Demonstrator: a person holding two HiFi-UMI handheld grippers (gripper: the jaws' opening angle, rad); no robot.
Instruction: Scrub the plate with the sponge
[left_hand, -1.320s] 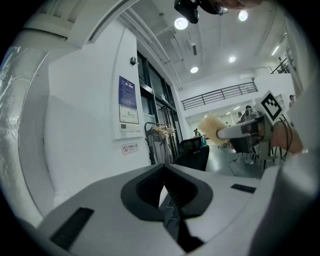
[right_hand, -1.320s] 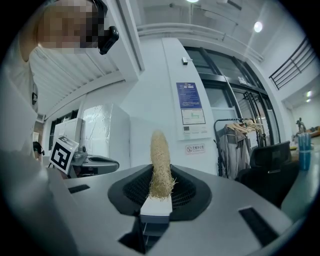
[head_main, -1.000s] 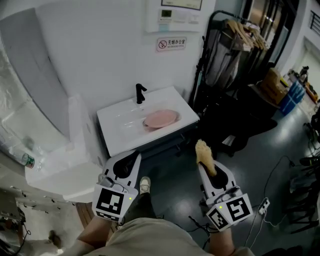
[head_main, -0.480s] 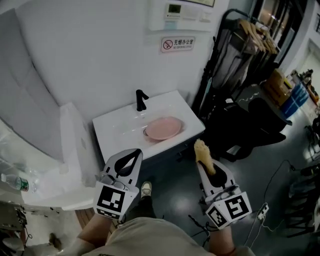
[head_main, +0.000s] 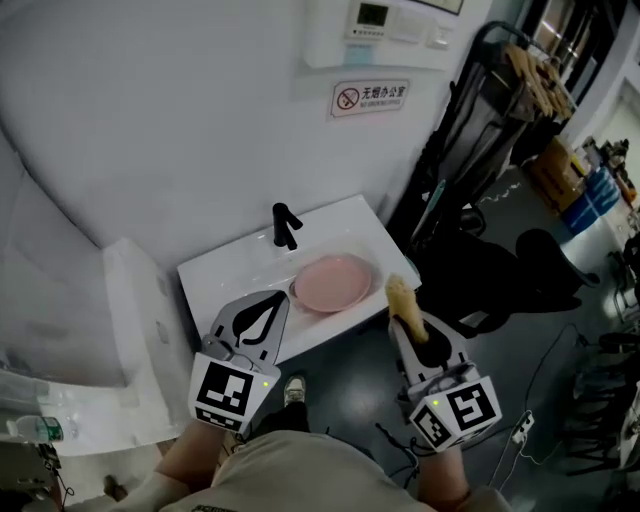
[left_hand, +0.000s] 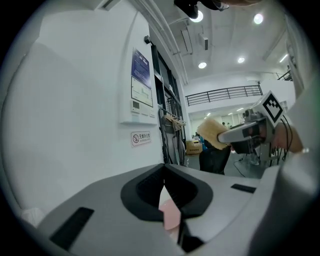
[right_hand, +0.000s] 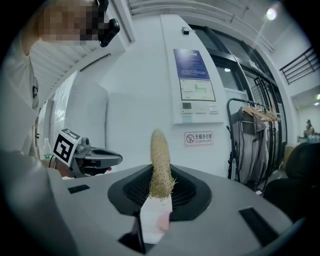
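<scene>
Pink and smooth, the round plate (head_main: 333, 281) seems to lie flat in the bowl of a white, glossy rectangular washbasin (head_main: 225, 265), to the right of a matte black tap (head_main: 286, 225) at the far rim. On the near side, the left hand-held gripper (head_main: 272, 302) has its grey jaws pressed together with nothing between them. The right hand-held gripper (head_main: 410, 322) is clamped on a straw-coloured sponge (head_main: 401, 296), a coarse, fibrous, elongated pad with frayed strands at its gripped end. The sponge juts out past the jaws near the basin's right corner, apart from the plate.
</scene>
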